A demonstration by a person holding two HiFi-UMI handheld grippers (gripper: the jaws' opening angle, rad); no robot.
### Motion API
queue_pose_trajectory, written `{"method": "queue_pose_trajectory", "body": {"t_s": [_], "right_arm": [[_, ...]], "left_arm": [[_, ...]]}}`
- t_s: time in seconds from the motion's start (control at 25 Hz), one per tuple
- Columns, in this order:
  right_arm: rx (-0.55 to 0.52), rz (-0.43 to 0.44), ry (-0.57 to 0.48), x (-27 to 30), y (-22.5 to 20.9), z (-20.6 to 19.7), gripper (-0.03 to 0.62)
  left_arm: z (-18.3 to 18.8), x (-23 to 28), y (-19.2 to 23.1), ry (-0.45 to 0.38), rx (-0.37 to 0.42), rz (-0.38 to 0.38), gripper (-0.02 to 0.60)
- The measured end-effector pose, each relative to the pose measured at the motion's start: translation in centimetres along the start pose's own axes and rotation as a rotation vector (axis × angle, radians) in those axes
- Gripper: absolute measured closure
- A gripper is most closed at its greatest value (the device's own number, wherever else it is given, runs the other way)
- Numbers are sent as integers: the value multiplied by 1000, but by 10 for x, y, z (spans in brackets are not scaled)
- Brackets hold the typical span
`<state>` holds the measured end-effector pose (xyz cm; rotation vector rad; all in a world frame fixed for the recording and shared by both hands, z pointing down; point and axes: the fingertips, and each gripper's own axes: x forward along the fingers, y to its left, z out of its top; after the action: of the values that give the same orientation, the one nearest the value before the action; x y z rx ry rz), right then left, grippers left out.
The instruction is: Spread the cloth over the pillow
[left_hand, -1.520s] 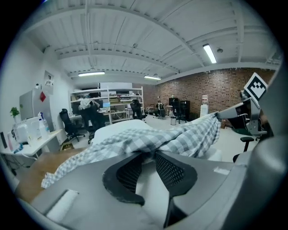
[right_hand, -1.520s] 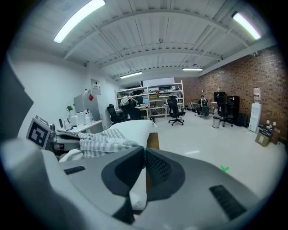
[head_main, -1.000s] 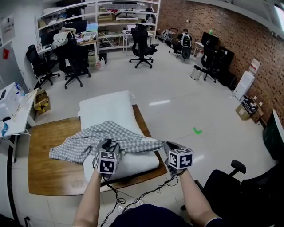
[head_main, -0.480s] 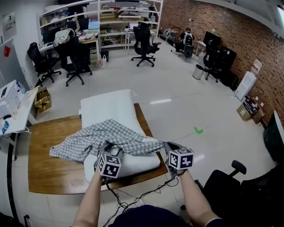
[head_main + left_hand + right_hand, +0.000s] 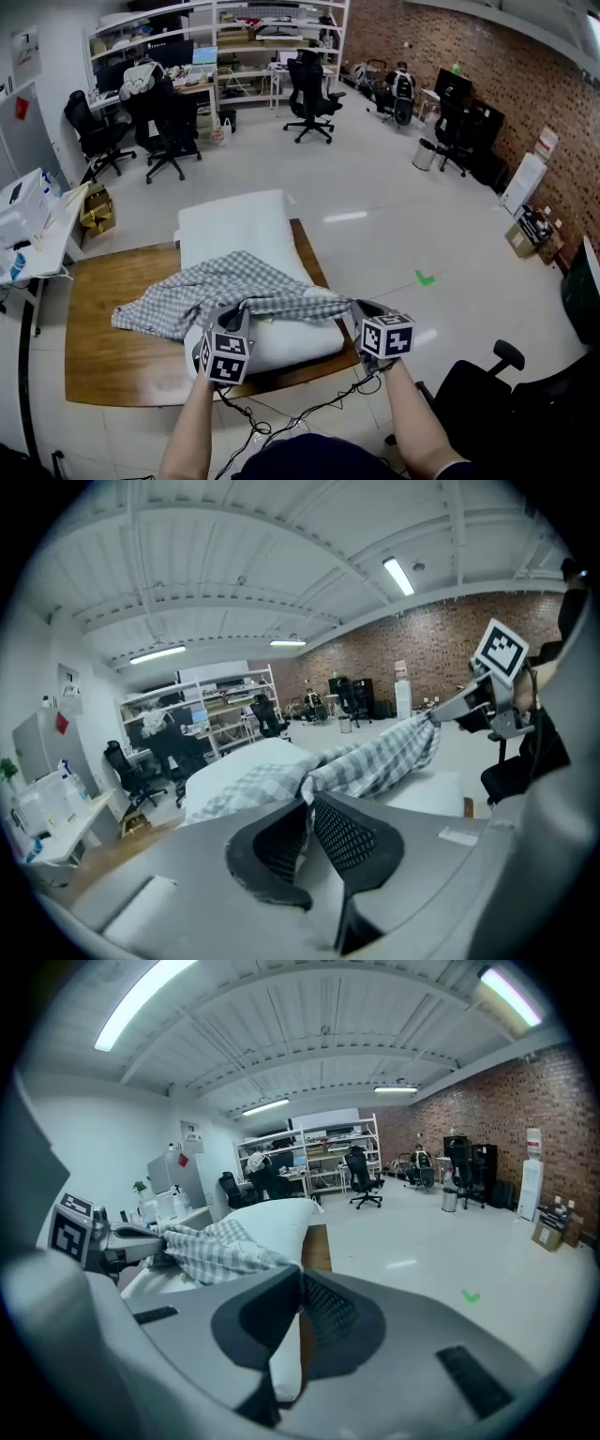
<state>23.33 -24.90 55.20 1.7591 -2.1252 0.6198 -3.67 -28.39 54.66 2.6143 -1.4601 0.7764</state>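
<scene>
- One grey-and-white checked cloth (image 5: 220, 286) is seen, lying rumpled across the near half of one long white pillow (image 5: 246, 228).
- The left part of the cloth is spilled off the pillow onto one brown wooden tabletop (image 5: 112, 347), where it rests in folds.
- The far half of the pillow is left bare, and its far end reaches past the tabletop's far edge.
- The pillow is laid lengthwise along the right side of the tabletop.
- Two tools are counted, one in each hand, both held at the near end of the pillow and pointed slightly downward.
- The left tool (image 5: 307, 803) has just been closing its jaws; they are now drawn together on the near edge of the cloth, which is pinched between the two pads.
- The right tool (image 5: 298, 1274) is clamped on the cloth's near right corner, with the jaws pressed together on the fabric.
- The stretch of cloth between the two tools is lifted off the pillow and pulled fairly taut.
</scene>
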Motion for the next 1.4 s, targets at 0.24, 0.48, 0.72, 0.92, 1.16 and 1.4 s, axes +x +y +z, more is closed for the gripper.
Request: {"method": "queue_pose_trajectory", "body": {"t_s": [0.24,0.48,0.72,0.92,1.16,1.4], "right_arm": [[-35,81,-140,-10,38,55,568],[-115,164,-319,-25,86,142,568],[-196,212,-451,-45,128,212,568],[-259,239,-565,-65,155,272,568],[-302,234,-674,-92,173,339,568],[-339,237,-768,-124,190,395,568]], "left_arm": [[43,-56,38,-130,-155,-5,554],[105,-111,94,-289,-190,71,555],[153,-153,138,-383,-176,144,557],[199,-187,169,-463,-136,209,557],[261,-216,196,-535,-90,220,557],[311,-247,215,-599,-73,238,557]]}}
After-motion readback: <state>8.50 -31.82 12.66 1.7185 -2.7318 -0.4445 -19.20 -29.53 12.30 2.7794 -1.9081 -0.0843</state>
